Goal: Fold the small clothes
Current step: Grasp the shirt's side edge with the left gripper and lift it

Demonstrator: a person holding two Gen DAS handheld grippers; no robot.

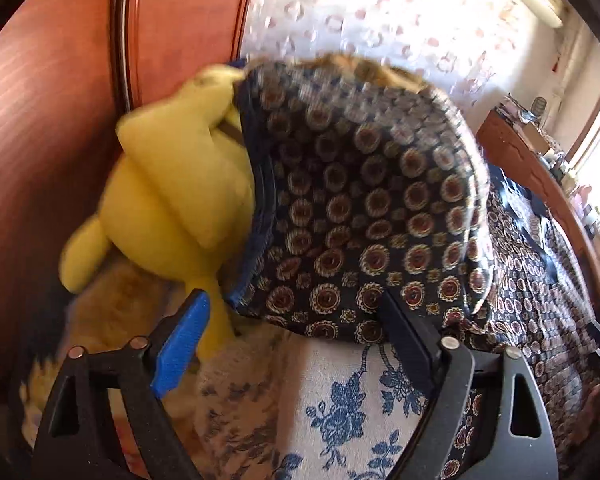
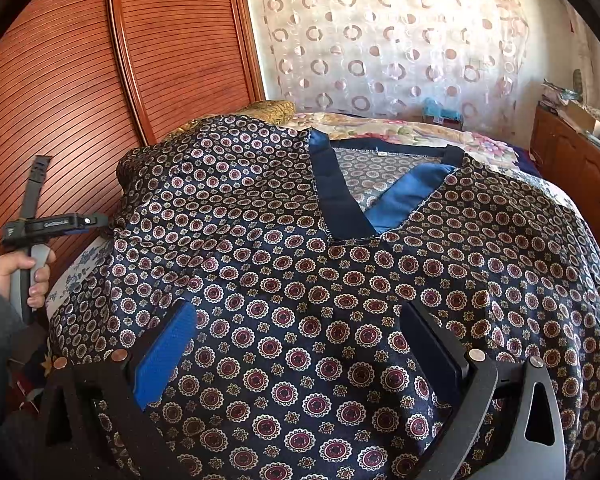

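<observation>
A dark navy garment with a red and cream medallion print [image 2: 340,264] lies spread on the bed, its blue V-neckline [image 2: 364,200] toward the far side. My right gripper [image 2: 296,344] is open, fingers wide apart just above the garment's near part. My left gripper [image 1: 296,336] is open at the bed's left edge; a raised, blurred fold of the garment [image 1: 364,200] hangs just ahead of its fingers, against the right finger. Whether it touches the fabric I cannot tell. In the right wrist view the left gripper's handle [image 2: 36,224] shows at far left in a hand.
A yellow plush toy [image 1: 180,196] sits by the wooden slatted wardrobe doors [image 2: 100,80] at the left. A blue floral sheet [image 1: 340,408] covers the bed under the garment. A patterned curtain [image 2: 380,40] hangs behind. A wooden dresser [image 2: 572,160] with clutter stands at the right.
</observation>
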